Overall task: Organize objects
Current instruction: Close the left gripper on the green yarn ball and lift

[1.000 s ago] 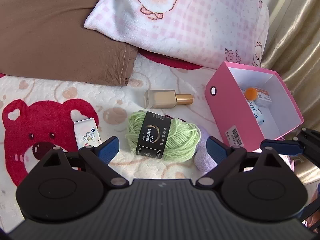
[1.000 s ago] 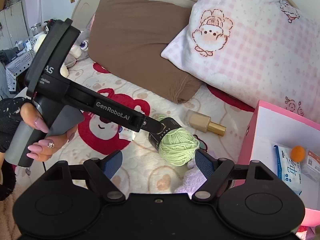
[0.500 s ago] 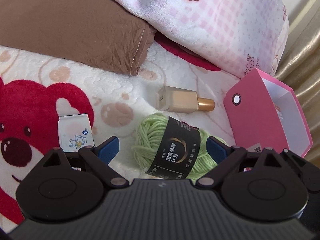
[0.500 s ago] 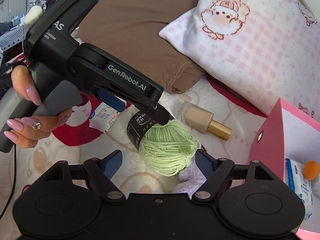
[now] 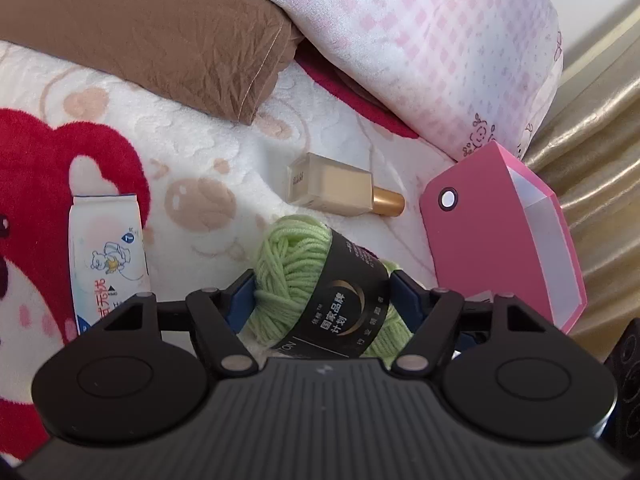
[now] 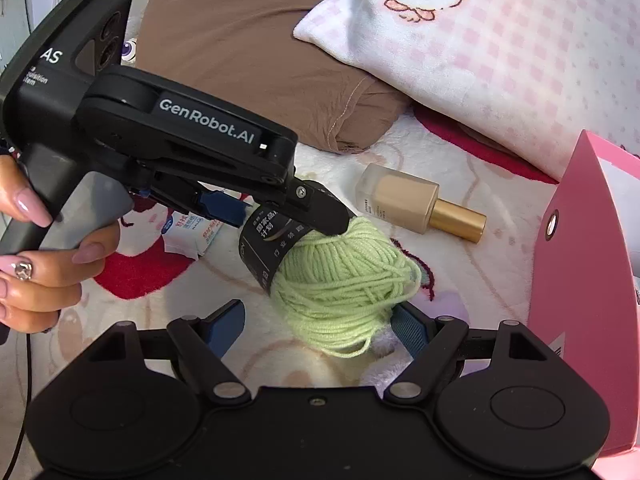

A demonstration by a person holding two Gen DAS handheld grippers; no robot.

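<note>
With left gripper jaws just closing onto green yarn skein, lower centre of left view: pick step. Right gripper open, empty. Next: lift, carry to pink box at right edge.

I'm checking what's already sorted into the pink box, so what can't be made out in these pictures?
- Box contents: left view shows only bare inner wall; in the right view the frame's right edge cuts it off.
- Purple plush: mostly hidden by the yarn and the right gripper.
- Tissue pack: lower end behind the left gripper.
</note>
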